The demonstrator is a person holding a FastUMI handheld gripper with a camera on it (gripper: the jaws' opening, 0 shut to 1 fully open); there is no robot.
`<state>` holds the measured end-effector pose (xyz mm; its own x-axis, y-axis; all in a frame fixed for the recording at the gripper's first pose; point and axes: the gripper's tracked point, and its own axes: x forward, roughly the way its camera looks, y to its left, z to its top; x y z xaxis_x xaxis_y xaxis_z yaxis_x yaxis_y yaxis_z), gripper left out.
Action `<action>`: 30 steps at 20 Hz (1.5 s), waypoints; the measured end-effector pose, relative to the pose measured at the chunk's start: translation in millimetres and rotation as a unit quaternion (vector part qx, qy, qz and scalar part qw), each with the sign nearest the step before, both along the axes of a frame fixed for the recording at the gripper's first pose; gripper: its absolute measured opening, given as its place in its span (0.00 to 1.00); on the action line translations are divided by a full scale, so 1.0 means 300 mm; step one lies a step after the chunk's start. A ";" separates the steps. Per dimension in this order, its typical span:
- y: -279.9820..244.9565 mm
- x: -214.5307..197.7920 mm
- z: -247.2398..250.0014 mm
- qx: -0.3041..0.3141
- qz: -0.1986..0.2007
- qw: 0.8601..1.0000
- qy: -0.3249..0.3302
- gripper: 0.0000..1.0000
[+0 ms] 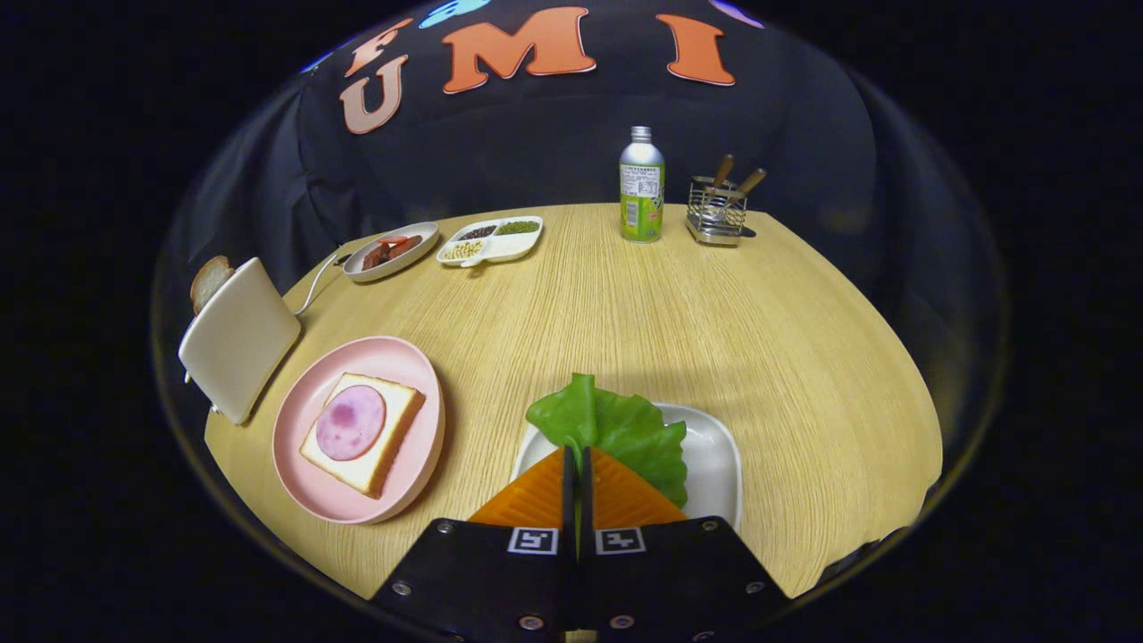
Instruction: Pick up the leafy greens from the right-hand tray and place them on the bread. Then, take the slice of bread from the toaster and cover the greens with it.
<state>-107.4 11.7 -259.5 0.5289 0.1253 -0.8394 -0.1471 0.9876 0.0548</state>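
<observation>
Closed almost fully, the jaws of the gripper (576, 460) pinch the near edge of the lettuce leaf (616, 429), with only a thin slit left between the two fingers and a sliver of green showing in it. Both fingers appear to press on the leaf, so I judge the hold as made. The leaf spreads out just ahead of the fingertips and lies over the white tray (714, 455), which sits right under and beyond the fingers; whether the leaf has left the tray surface I cannot tell.

To the left of the tray, well apart from it, a pink plate (308, 402) carries a slice of bread (393, 442) with a round of ham (351, 421) on top. Just beyond the plate stands the white toaster (239, 338), a second slice (209, 281) sticking up from its slot.

Farther back are a small dish of red food (391, 251), a divided dish of beans (491, 241), a drink bottle (642, 185) and a wire holder (716, 212) with wooden handles.

The step in hand looks like the first one: picking up the greens. Next the leaf needs lifting clear of the tray, then carrying left across the table (625, 304) to settle flat over the ham and bread. A limp leaf may droop or fold, so a steady pinch matters.
</observation>
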 end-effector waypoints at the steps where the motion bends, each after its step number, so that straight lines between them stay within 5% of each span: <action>1: 0.008 0.002 0.012 0.006 0.001 1.000 -0.004 0.01; 14: 0.151 0.102 0.195 0.088 0.017 0.993 -0.082 0.01; 30: 0.463 0.109 0.211 0.124 0.099 0.983 -0.095 0.02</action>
